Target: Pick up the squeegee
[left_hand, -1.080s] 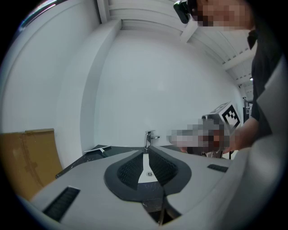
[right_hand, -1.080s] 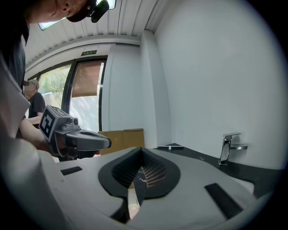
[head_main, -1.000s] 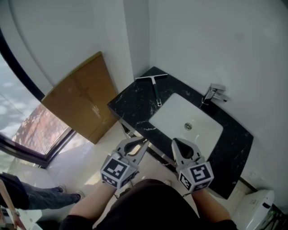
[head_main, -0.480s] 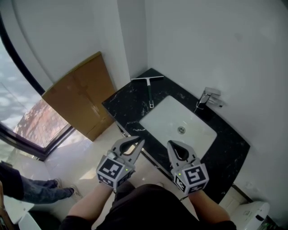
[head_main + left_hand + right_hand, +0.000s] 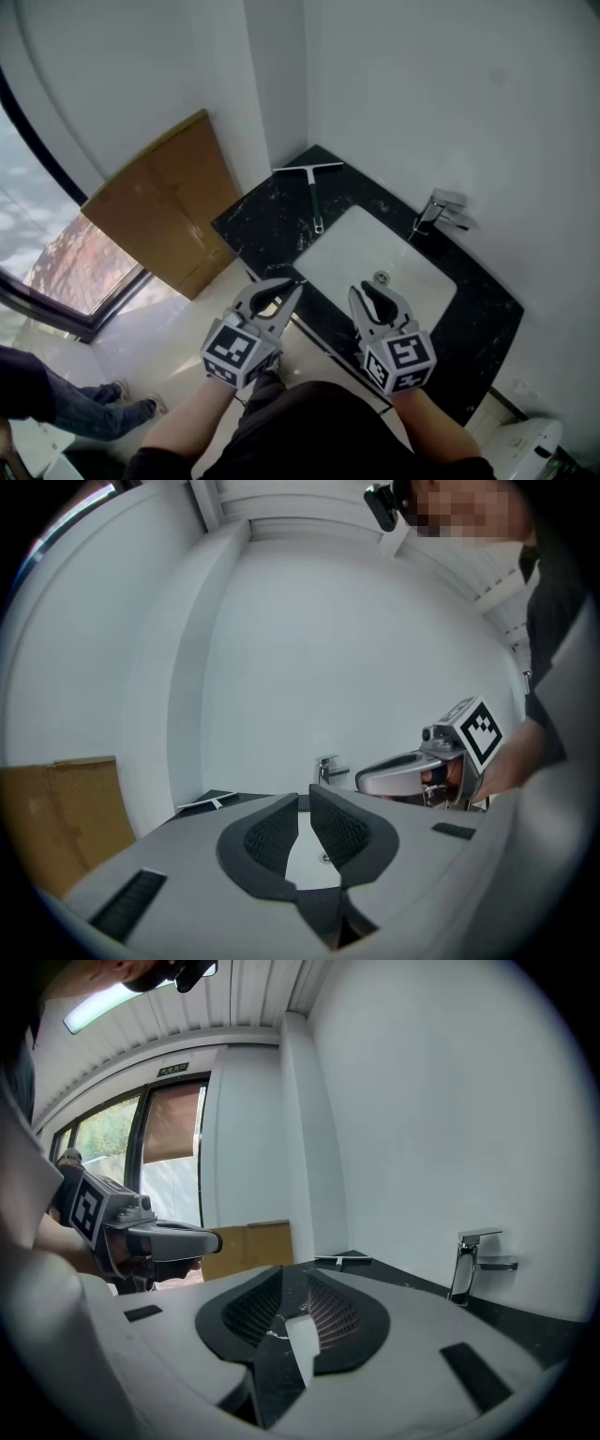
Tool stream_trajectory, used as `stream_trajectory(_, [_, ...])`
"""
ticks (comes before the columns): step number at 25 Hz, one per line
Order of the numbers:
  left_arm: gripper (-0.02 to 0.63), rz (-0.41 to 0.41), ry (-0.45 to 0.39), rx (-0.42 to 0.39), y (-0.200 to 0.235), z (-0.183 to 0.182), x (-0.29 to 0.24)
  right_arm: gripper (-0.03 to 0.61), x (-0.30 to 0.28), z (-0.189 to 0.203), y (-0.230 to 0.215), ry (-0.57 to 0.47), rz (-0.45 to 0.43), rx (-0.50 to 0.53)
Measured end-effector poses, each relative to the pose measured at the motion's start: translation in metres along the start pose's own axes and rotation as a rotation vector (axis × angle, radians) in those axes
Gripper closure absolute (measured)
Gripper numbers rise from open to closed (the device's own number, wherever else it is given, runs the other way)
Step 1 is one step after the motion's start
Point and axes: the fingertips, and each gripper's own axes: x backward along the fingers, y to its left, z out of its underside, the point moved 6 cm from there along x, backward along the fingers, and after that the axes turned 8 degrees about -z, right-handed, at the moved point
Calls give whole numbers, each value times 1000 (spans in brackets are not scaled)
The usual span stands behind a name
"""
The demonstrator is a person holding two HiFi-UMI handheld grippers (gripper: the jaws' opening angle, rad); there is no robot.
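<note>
The squeegee (image 5: 309, 178) lies on the far left corner of the black counter (image 5: 253, 220), blade toward the wall and handle pointing at the sink (image 5: 375, 253). It shows small and far off in the left gripper view (image 5: 208, 804) and in the right gripper view (image 5: 342, 1261). My left gripper (image 5: 289, 289) hangs over the counter's front edge, jaws a narrow gap apart and empty. My right gripper (image 5: 373, 295) is level with it over the sink's front rim. Its jaws have just been opening, with nothing between them. Both are well short of the squeegee.
A chrome faucet (image 5: 439, 211) stands behind the sink. A brown cardboard sheet (image 5: 164, 211) leans on the wall left of the counter. White walls close the corner behind. A person's legs (image 5: 75, 408) show on the floor at lower left.
Both grippers have moved forward toward the counter's front edge. The right gripper's jaws have parted a little.
</note>
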Motion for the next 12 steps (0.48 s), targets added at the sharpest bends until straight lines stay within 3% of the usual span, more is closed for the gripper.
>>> stream_trajectory(12, [569, 141, 43, 19, 118, 11, -46, 425, -141, -15, -35, 107, 187, -65])
